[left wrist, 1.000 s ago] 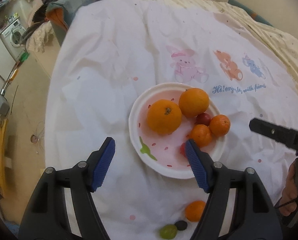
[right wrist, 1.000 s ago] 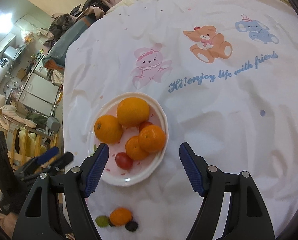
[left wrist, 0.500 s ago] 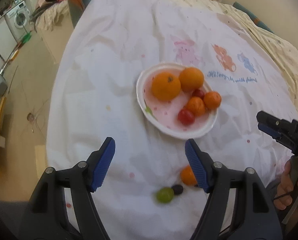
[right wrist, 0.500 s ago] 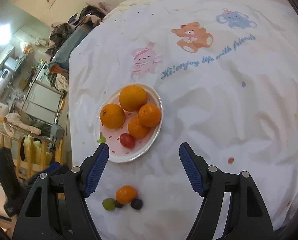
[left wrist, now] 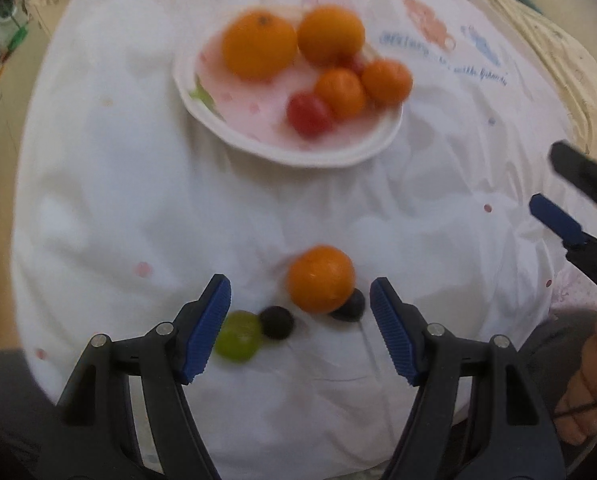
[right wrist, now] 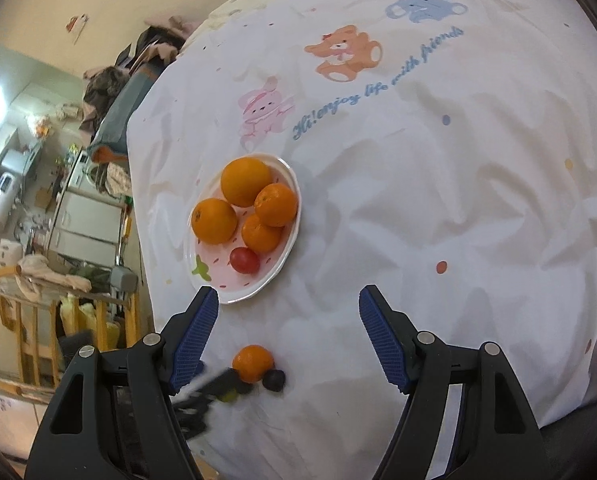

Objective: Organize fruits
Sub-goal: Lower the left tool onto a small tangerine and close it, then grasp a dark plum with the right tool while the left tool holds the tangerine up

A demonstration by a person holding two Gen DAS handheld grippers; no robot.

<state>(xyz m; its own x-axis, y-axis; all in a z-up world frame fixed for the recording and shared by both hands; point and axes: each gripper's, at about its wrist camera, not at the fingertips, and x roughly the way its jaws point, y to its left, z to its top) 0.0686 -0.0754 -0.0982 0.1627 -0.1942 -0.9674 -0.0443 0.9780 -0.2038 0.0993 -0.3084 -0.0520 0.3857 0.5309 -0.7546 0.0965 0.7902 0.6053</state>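
Hovering with blue pads apart, left claw [left wrist: 300, 298], small orange [left wrist: 321, 278] between them untouched, green grape [left wrist: 237, 335] by the left pad, plate [left wrist: 234, 132] ahead.

Gaping too, right claw [right wrist: 288, 307], nothing inside; ahead on cloth [right wrist: 438, 184], "Hi! enjoy life with friends".

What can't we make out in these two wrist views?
- Left wrist: all motion-blurred; a small red fruit on the plate mostly hidden behind oranges.
- Right wrist: green grape largely covered by the blurred left gripper; that red fruit not visible.
- Both: dark fruits too small to identify.
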